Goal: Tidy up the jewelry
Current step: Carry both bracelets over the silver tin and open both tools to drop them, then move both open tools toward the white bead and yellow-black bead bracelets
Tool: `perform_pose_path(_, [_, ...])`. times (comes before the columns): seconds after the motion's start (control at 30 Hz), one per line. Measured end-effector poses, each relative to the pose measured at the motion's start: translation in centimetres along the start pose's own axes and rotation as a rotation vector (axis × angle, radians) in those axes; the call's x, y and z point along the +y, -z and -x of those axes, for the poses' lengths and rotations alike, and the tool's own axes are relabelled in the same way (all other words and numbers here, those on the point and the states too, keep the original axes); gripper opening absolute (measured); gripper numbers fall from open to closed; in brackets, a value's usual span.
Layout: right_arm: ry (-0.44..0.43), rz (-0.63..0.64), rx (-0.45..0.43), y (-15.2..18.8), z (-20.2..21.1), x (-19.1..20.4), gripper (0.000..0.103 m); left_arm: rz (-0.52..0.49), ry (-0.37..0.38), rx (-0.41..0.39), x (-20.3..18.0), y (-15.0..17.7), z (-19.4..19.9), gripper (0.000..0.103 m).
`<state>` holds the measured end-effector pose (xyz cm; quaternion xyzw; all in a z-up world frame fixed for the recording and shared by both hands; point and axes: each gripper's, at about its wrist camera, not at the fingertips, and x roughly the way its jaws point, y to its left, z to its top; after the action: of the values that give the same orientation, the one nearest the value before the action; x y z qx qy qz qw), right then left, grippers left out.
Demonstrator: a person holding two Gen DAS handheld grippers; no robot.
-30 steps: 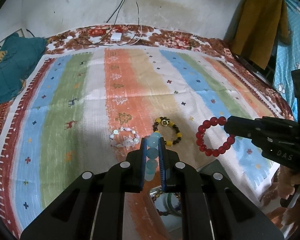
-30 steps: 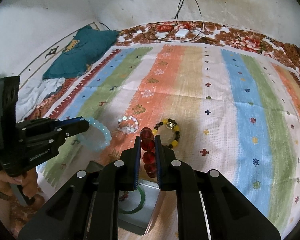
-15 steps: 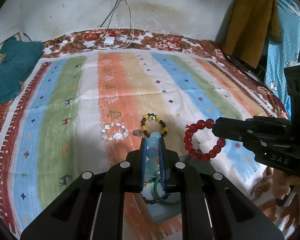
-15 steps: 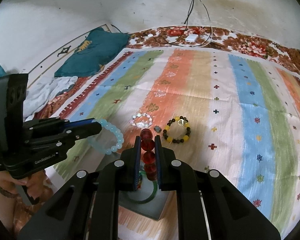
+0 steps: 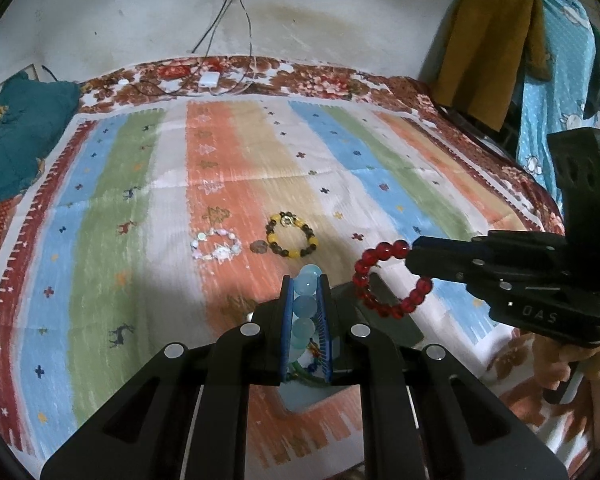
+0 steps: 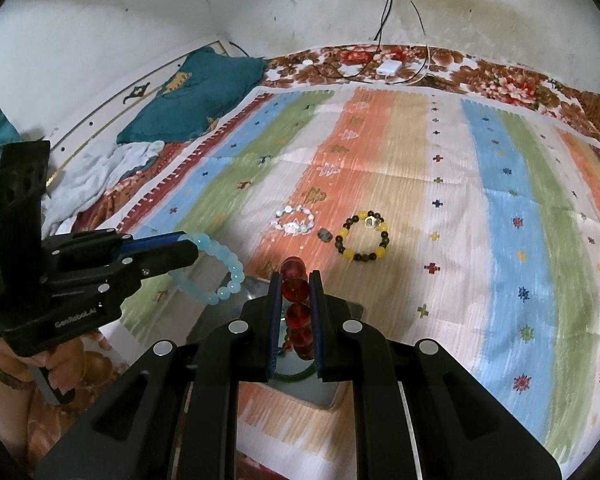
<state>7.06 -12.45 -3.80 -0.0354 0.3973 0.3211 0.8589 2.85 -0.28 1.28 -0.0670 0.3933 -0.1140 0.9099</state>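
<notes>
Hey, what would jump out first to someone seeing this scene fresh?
Two black grippers, each pinching a bracelet: the left gripper holds pale blue glassy beads, the right gripper holds glossy red beads. Beyond them, a yellow-and-dark beaded bracelet lies on the striped cloth.

Both claws apparently nearer box (image 6: 342,394).

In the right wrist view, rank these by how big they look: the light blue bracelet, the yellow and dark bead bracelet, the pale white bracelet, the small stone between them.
1. light blue bracelet, though it hangs nearer the camera, so its lead is unsure
2. yellow and dark bead bracelet
3. pale white bracelet
4. small stone
</notes>
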Motion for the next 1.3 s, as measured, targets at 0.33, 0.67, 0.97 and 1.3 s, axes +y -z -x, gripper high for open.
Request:
perform_pose_path(0.33, [0.072,-0.011,0.006,0.1,-0.3,-0.7,0.058,0.078,-0.044,0.013,1.7,0.2,-0.2,0.040])
perform_pose_path(0.67, [0.143,-0.016,0.074,-0.3,-2.4,-2.2,0.073,0.122,-0.133,0.057,4.0,-0.2,-1.9,0.066])
perform_pose_path(0.97, [0.190,-0.006,0.105,-1.3,-4.2,-2.9,0.081,0.139,-0.177,0.080,5.6,-0.9,-3.7,0.084])
perform_pose_path(1.3, [0.242,-0.006,0.102,-2.4,-5.5,-4.2,0.089,0.135,-0.235,0.059,7.2,-2.1,-5.3,0.094])
